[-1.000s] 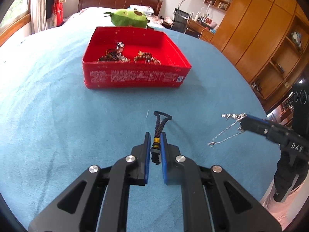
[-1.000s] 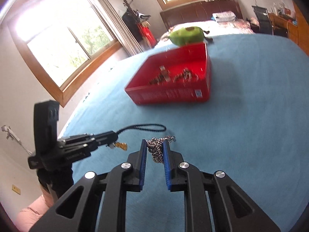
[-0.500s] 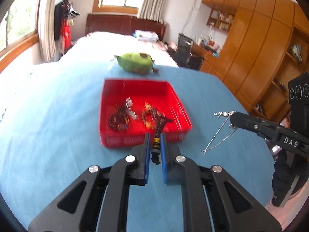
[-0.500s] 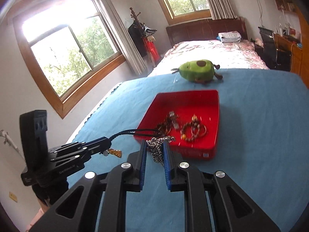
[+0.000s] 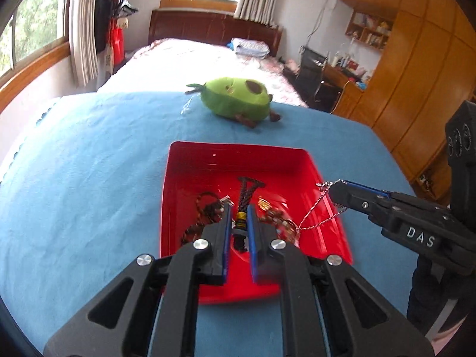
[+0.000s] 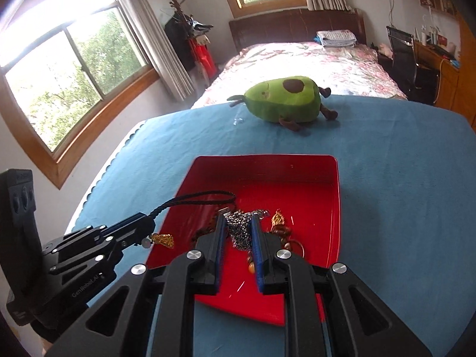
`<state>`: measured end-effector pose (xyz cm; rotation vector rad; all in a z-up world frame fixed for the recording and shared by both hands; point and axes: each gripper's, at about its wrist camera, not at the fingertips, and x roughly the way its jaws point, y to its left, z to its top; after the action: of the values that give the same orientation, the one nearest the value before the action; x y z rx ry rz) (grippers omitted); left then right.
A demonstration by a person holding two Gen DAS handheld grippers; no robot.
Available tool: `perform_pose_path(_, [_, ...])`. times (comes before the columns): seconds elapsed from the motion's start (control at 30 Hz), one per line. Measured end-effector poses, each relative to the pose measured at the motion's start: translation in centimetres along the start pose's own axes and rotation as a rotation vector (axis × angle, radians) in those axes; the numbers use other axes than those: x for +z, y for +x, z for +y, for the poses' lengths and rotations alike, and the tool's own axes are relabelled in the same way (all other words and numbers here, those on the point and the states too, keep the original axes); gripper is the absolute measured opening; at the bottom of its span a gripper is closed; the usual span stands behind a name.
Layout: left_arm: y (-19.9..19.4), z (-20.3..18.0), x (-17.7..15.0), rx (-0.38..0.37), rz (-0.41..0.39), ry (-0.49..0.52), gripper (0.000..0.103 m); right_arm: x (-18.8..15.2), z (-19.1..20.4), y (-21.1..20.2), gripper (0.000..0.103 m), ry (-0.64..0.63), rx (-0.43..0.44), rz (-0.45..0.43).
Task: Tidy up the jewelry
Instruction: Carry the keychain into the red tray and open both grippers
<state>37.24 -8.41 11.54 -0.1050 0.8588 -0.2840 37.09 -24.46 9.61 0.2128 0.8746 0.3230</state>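
Note:
A red tray (image 5: 238, 160) (image 6: 297, 178) sits on the blue cloth and holds several jewelry pieces. My left gripper (image 5: 239, 211) is shut on a black braided cord (image 5: 248, 190) with a gold band, held over the tray. It shows at the left in the right wrist view (image 6: 145, 223), the cord looping out (image 6: 202, 197) and a gold pendant (image 6: 162, 239) hanging below. My right gripper (image 6: 238, 223) is shut on a silver chain (image 6: 238, 229) above the tray. In the left wrist view its tip (image 5: 336, 189) holds the chain (image 5: 315, 211) dangling over the tray's right side.
A green avocado plush (image 5: 236, 101) (image 6: 285, 99) lies beyond the tray. The blue cloth (image 5: 74, 178) covers the surface; a bed (image 6: 312, 62) lies behind. Wooden wardrobes (image 5: 416, 74) stand at right, windows (image 6: 65, 83) at left.
Both grippers have risen and moved forward from in front of the tray to above it, carrying the cord and the chain. The view now looks down into the tray.

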Motion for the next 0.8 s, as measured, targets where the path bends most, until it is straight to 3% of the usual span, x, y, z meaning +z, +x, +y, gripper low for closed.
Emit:
perform_pose_path(0.17, [5.2,1.0,1.9,0.044,0.044,-0.001,0.009,1.4,-1.5,4.9,0.016,0.020,-0.036,0.052])
perform_pose_path(0.4, [9.3,2.2,2.1,0.077,0.102,-0.011,0.009,2.3,-3.3,9.8,0.016,0.042,-0.090,0.115])
perform_pose_path(0.53, [10.4,2.6,2.0,0.072,0.139,-0.025,0.010,2.2,-3.5,11.1,0.019,0.048,-0.110,0.148])
perform_pose_path(0.67, [10.1,2.7,1.7,0.064,0.141,-0.033,0.017,1.9,-3.4,10.9,0.019,0.047,-0.110,0.139])
perform_pose_path(0.8, [9.0,2.6,1.2,0.064,0.121,-0.025,0.018,1.5,-2.9,9.8,0.019,0.022,-0.122,0.109])
